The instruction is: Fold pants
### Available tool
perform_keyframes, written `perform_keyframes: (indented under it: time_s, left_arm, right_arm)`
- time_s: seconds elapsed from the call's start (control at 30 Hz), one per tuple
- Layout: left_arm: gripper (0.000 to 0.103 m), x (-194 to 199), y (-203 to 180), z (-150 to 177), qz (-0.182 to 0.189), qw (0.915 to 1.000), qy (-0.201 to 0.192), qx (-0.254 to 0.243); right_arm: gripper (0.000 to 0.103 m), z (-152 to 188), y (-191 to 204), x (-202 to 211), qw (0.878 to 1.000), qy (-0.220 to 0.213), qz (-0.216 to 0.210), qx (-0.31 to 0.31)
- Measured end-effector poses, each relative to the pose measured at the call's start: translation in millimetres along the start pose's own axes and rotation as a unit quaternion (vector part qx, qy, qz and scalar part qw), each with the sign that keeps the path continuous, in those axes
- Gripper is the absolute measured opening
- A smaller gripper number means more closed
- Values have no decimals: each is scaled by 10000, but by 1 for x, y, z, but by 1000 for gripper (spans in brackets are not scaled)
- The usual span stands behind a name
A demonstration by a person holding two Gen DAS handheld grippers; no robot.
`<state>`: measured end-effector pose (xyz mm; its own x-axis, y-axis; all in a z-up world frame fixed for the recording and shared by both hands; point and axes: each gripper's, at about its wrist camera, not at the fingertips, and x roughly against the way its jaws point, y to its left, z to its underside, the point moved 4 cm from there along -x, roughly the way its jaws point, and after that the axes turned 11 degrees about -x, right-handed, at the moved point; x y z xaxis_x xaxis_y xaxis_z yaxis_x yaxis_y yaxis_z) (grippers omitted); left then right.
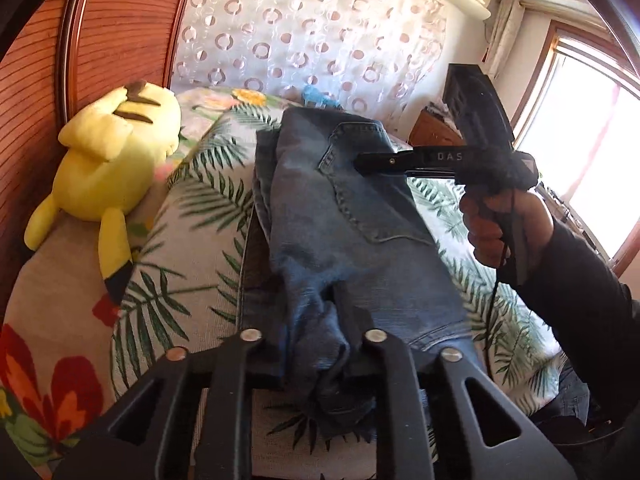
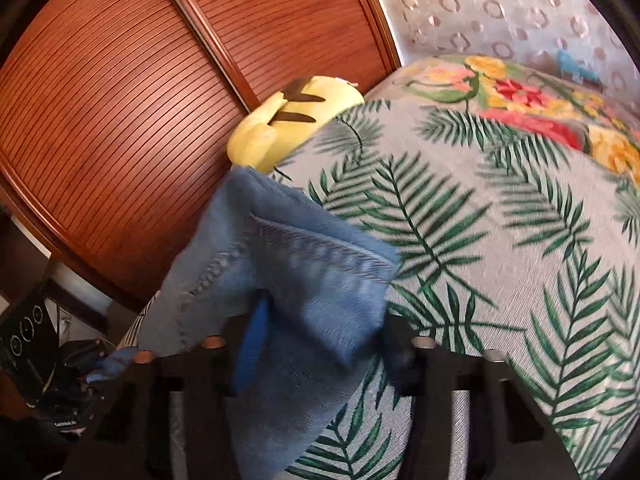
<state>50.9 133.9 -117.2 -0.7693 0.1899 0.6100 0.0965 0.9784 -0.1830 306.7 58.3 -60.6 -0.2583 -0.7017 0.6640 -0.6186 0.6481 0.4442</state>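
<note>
- The jeans lie on my leaf-print bedspread, their long axis running away from my left claw toward the curtain.
- My left claw is pinched nearly shut on bunched denim at the near end.
- My right claw has denim between its half-open jaws; grip unclear through blur.
- A yellow plush lies beside the jeans.

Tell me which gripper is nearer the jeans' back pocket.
Right. The right gripper sits at the top of the back pocket; the left gripper is far off, at the bunched leg end.

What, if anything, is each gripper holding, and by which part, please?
Left gripper pinches the jeans by a bunched near end; right gripper has a hemmed edge between its jaws.
</note>
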Motion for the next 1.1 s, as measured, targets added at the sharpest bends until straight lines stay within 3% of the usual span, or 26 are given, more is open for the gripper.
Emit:
perform_keyframes:
  time_s: [0.03,0.1,0.33,0.6,0.8,0.9,1.0,1.03,1.1]
  left_arm:
    - [15,3,1,-4,-6,10000,-41,-14]
    - [15,6,3,-14,-24,9999,-115,-29]
    - [15,-6,34,-62,-343,9987,-312,-191]
    - [15,-62,85,-129,-633,9965,-163,-520]
    - [15,-92,108,-145,-743,9954,-25,-612]
    - [15,-100,114,-139,-790,9951,110,-583]
    - [15,-106,118,-126,-829,9949,249,-520]
    - [15,-106,118,-124,-831,9950,263,-496]
    - [15,-107,120,-119,-839,9951,269,-451]
  right_arm:
    - [31,-4,1,2,9999,-78,-47,53]
    - [27,-15,6,6,9995,-267,-144,68]
    - [25,-50,16,13,9967,-787,-50,216]
    - [25,-115,-13,-32,9936,-1092,272,-110]
    - [25,-154,-35,-66,9926,-1134,387,-189]
    - [31,-169,-40,-87,9939,-952,554,-74]
    - [46,-172,-38,-100,9935,-778,811,187]
    - [51,-172,-38,-98,9920,-831,909,289]
    - [51,-173,-36,-90,9888,-1038,993,394]
